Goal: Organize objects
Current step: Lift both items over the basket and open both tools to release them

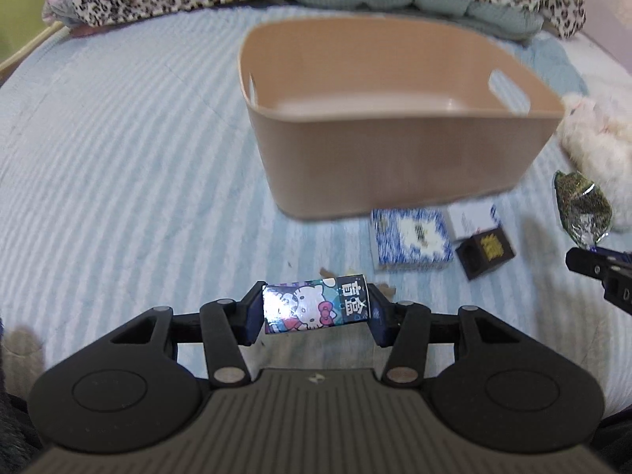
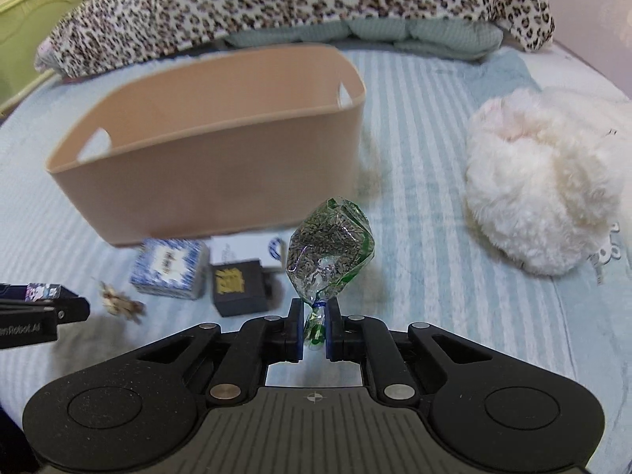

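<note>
My left gripper (image 1: 316,310) is shut on a small cartoon-cat box (image 1: 316,305), held crosswise above the striped bedspread. My right gripper (image 2: 315,326) is shut on the twisted neck of a clear bag of green-grey bits (image 2: 328,239), which stands up above the fingers. The same bag (image 1: 582,207) shows at the right edge of the left wrist view. A beige bin (image 1: 395,118) with handle cut-outs sits beyond both grippers, its floor bare where visible. The bin (image 2: 213,158) lies up and left in the right wrist view.
In front of the bin lie a blue-and-white patterned box (image 2: 170,262), a black cube with gold print (image 2: 239,282), a white card (image 2: 245,251) and a small brown scrap (image 2: 118,302). A white fluffy toy (image 2: 537,189) lies right. A leopard-print blanket (image 2: 296,0) covers the bed's far end.
</note>
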